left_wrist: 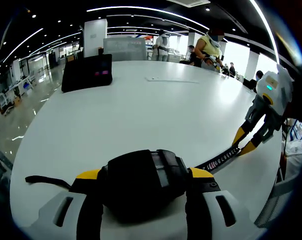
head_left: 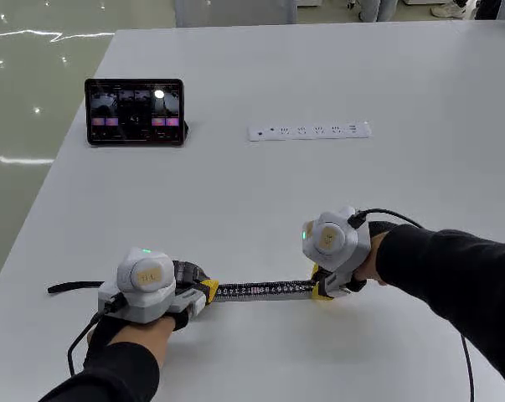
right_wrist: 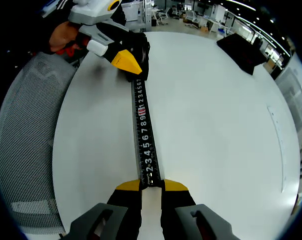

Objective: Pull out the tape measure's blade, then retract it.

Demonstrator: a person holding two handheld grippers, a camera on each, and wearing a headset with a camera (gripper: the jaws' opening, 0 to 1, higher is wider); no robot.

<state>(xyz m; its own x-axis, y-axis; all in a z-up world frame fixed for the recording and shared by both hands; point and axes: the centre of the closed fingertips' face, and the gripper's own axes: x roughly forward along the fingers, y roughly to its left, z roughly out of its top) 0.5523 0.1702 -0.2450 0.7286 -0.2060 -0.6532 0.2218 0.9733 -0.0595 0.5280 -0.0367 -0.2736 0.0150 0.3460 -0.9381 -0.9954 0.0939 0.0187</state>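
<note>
Landmark: case [head_left: 189,274] of the tape measure, on the table [head_left: 235,193] near the person's edge.
Left gripper [left_wrist: 144,174]: clenched around the case, one yellow-tipped jaw on each flank. The case rests on the table.
Right gripper [right_wrist: 152,186]: well apart from the case, in line with the blade. Its jaws are pinched together on the blade's free end.
Blade [right_wrist: 144,125]: out of the case, lying flat and straight on the table from the case mouth to the right gripper's tips, printed scale up.
End hook: hidden between the tips, so I cannot tell whether the grip is on the hook or just behind it.
Strap [head_left: 72,287]: trails on the table from the case, on the side away from the blade.
Tablet [head_left: 135,111]: well beyond the case, screen lit, not involved.
Power strip [head_left: 309,131]: well beyond the case, toward the right gripper's side, not involved.
Done, as judged: case secured, blade end caught, a stretch of blade drawn out.
Uncertain: whether the pull is finished. Nothing here marks an intended length, and more blade likely sits in the case.
Left, as judged: any remaining pull away from the case, then the whole retraction, with the blade fed back until its end meets the case mouth.
Watch: a spring return could whip if the end is let go outright. Walking the right gripper back toward the case looks safer.
</note>
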